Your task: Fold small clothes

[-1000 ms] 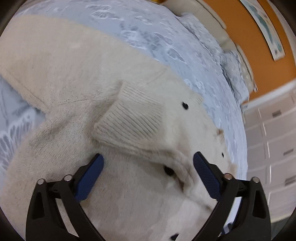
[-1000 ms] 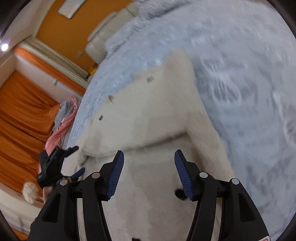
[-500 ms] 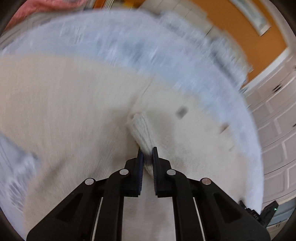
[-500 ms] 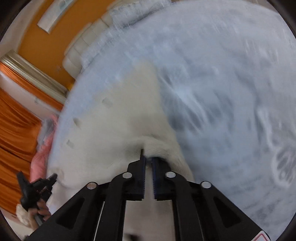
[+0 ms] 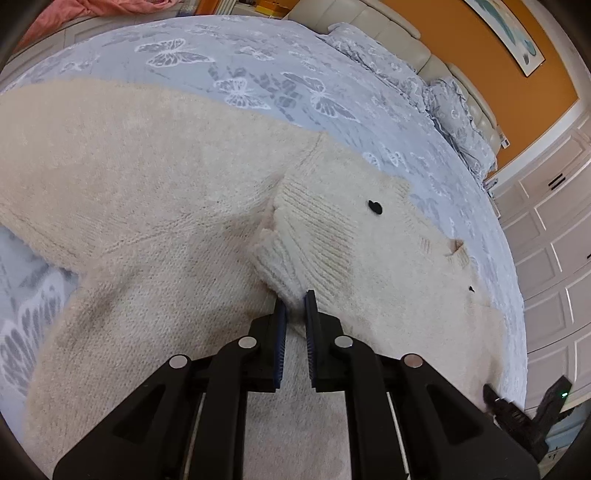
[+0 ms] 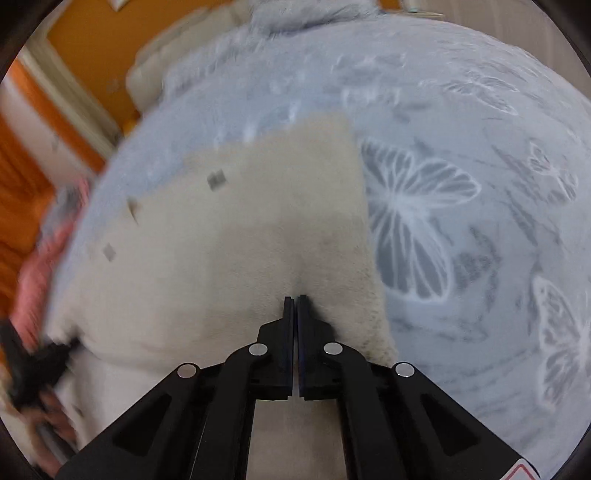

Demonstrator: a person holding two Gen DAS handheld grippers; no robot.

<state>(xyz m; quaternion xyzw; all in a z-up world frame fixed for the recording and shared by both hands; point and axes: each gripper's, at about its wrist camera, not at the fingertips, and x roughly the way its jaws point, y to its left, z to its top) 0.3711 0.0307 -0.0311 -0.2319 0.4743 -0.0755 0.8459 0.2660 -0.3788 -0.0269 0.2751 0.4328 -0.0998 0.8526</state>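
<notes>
Flat on a butterfly-print bedspread (image 5: 258, 62): cream knit cardigan (image 5: 129, 192), long axis running left to right across the left view, buttoned front edge toward the wardrobe side. Left gripper (image 5: 294, 295) pinched on its ribbed cuff (image 5: 306, 240). Right gripper (image 6: 296, 297) clamped on the hem edge (image 6: 343, 295). Right view smeared; garment's near parts cut off behind both tools.

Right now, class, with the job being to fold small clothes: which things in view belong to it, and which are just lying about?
Part of the job:
- cream knitted cardigan
- left gripper, shut on its ribbed cuff
- right gripper, shut on the cardigan's fabric

Just lying about:
- butterfly-print bedspread
- pillows
- pink cloth
- framed picture
</notes>
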